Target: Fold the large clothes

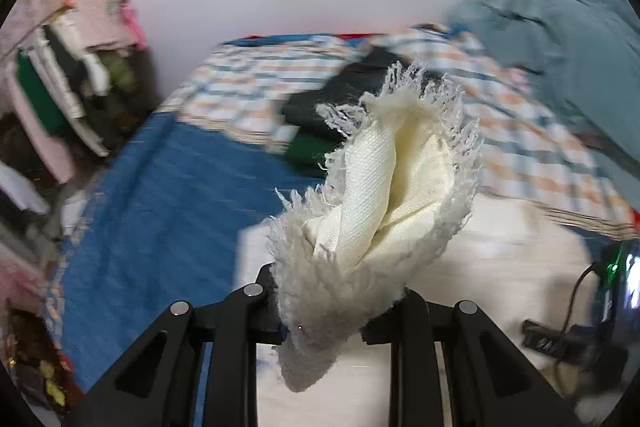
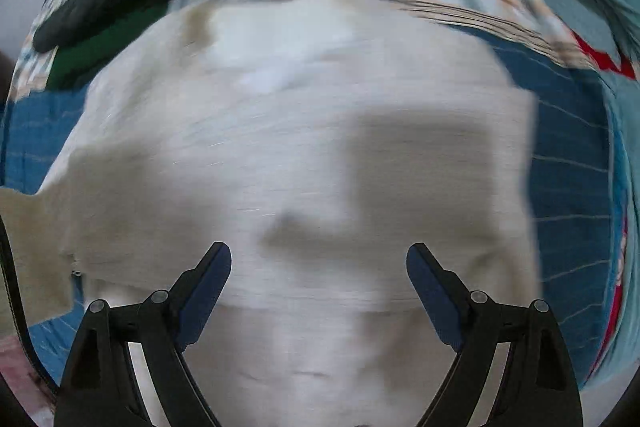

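A large cream cloth with a frayed, fringed edge (image 1: pixel 384 195) is bunched up between the fingers of my left gripper (image 1: pixel 340 311), which is shut on it and holds it above the bed. The rest of the cream cloth (image 2: pixel 304 131) lies spread over the blue bed cover (image 2: pixel 568 187). My right gripper (image 2: pixel 319 259) is open and empty, its fingers wide apart just above the spread cloth. Both views are blurred by motion.
A dark green and black folded pile (image 1: pixel 328 107) lies on a plaid sheet (image 1: pixel 248 79). A teal blanket (image 1: pixel 560 35) is heaped at the right. A cluttered shelf (image 1: pixel 68 79) stands left of the bed. The other gripper's body with cable (image 1: pixel 600 307) shows at right.
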